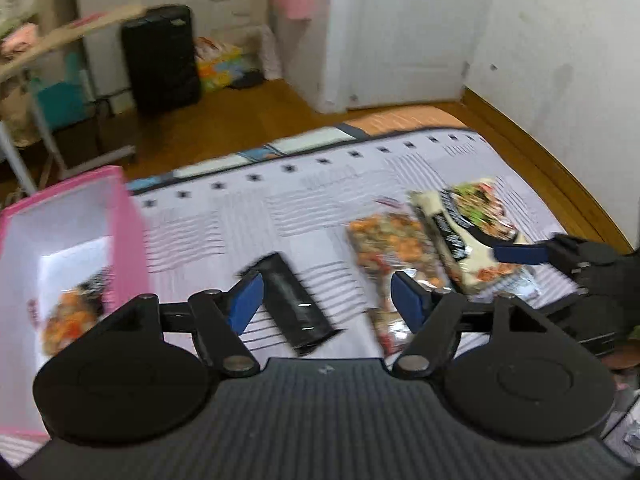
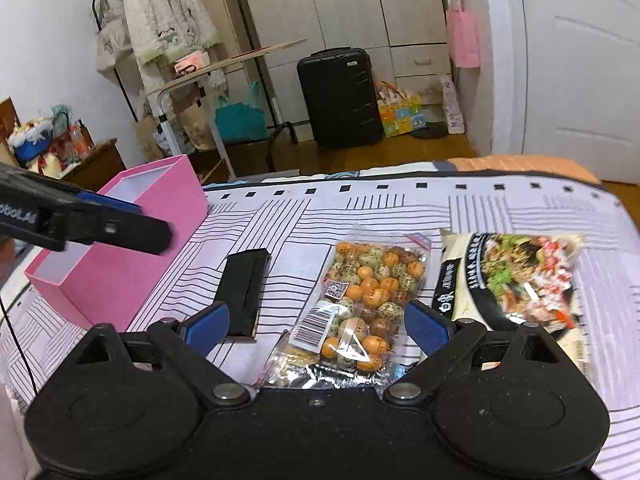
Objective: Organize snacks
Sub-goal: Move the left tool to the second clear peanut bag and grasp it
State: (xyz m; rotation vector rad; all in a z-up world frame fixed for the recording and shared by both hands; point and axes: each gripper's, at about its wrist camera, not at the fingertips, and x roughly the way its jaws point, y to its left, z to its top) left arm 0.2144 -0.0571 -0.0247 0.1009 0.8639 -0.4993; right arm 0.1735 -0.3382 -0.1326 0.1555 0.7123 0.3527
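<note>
On the striped bedsheet (image 2: 500,216) lie a flat black packet (image 2: 244,292), a clear bag of orange and speckled balls (image 2: 368,292) and a white packet with a food picture (image 2: 516,276). My right gripper (image 2: 318,328) hovers open just over the near end of the ball bag, touching nothing. My left gripper (image 1: 326,300) is open above the black packet (image 1: 296,304), with nothing gripped. An open pink box (image 1: 128,216) stands to the left, with a ball bag (image 1: 68,312) inside. In the right wrist view the left gripper's fingers (image 2: 132,232) hang over the pink box (image 2: 160,220).
Beyond the bed's far edge is a wooden floor with a black suitcase (image 2: 340,96), a tilted side table (image 2: 224,64) and a clothes rack (image 2: 160,20). A white door (image 2: 580,72) is at the right. A right gripper finger (image 1: 518,254) reaches over the white packet (image 1: 468,232).
</note>
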